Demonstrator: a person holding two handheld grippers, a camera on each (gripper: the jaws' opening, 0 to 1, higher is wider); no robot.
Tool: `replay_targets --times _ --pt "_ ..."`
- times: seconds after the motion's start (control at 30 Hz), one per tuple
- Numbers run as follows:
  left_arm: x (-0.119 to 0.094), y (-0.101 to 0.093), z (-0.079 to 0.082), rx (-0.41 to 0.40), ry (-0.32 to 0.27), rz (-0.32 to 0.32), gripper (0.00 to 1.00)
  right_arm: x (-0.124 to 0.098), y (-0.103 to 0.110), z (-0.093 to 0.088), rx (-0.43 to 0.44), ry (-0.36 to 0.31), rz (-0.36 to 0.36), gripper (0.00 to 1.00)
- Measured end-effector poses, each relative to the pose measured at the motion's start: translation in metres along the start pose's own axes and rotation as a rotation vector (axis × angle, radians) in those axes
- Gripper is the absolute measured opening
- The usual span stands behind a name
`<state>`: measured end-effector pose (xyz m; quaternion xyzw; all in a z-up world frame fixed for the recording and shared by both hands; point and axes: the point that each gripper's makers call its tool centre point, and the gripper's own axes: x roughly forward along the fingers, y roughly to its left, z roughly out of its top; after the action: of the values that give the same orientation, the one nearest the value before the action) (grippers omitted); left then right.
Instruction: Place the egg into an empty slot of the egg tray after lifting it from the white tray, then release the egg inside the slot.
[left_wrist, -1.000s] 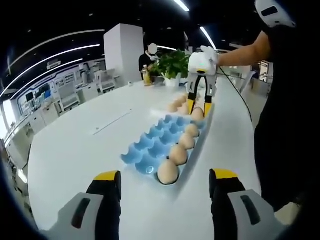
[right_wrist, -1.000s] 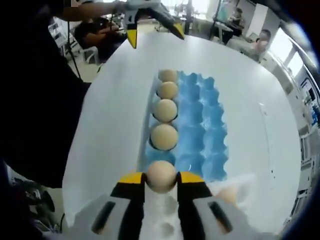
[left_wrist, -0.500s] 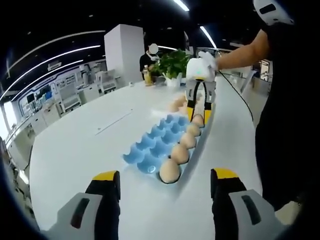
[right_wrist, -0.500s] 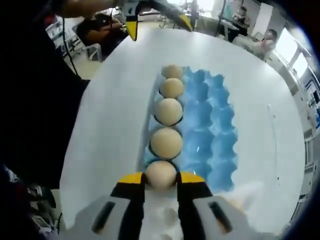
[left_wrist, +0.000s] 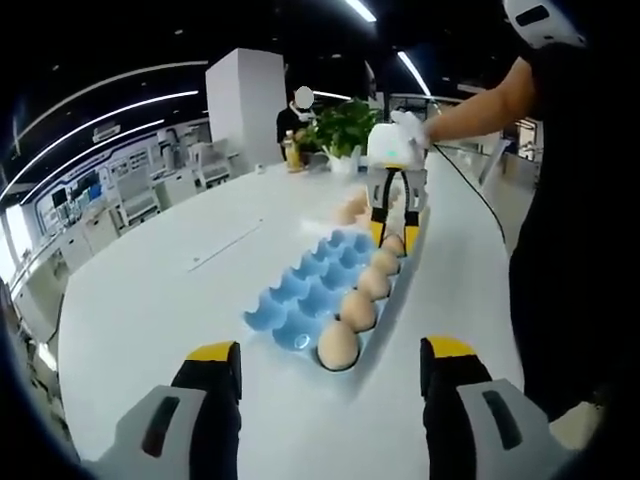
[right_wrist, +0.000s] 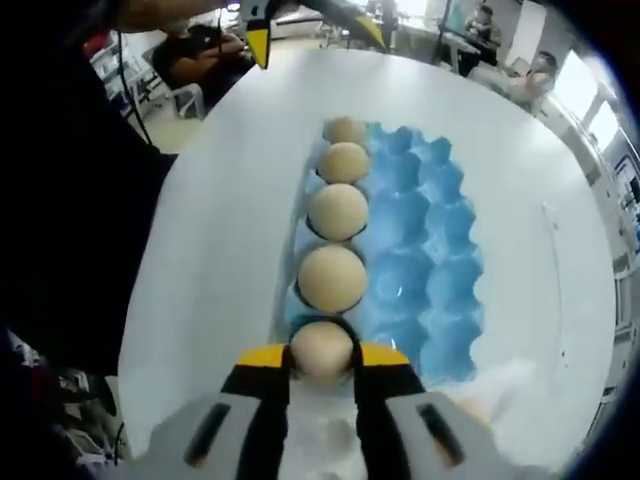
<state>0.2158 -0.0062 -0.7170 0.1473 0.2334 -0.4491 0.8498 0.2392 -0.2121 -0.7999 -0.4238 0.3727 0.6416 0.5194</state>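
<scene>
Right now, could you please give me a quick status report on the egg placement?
Right tongs shut on beige egg, low over blue egg tray end slot. Left tongs open, idle. Four eggs seated; nothing blocking.

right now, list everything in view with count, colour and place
egg tray: one, blue, on the table, its far columns empty
eggs in tray: four, tan, in a row along one edge of the tray
held egg: one, tan, over the near end slot of that row
white tray: one, white, beyond the blue tray's far end, with a few eggs
table: one, white, long and rounded
potted plant: one, green, at the table's far end
person: one, dark clothes, beside the table
left gripper: yellow-tipped jaws wide apart, holding nothing
right gripper: yellow-tipped jaws closed on the held egg
</scene>
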Motion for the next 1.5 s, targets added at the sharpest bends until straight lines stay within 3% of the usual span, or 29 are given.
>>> replay_targets --times 0.87,1.5 --pt "-0.001 -0.004 0.004 0.017 0.011 -0.005 0.71 -0.001 0.002 0.000 -0.003 -0.045 -0.022 0.26" --pt "0.001 -0.005 0.010 0.005 -0.002 -0.011 0.71 -0.011 0.002 -0.002 0.074 -0.124 -0.048 0.27"
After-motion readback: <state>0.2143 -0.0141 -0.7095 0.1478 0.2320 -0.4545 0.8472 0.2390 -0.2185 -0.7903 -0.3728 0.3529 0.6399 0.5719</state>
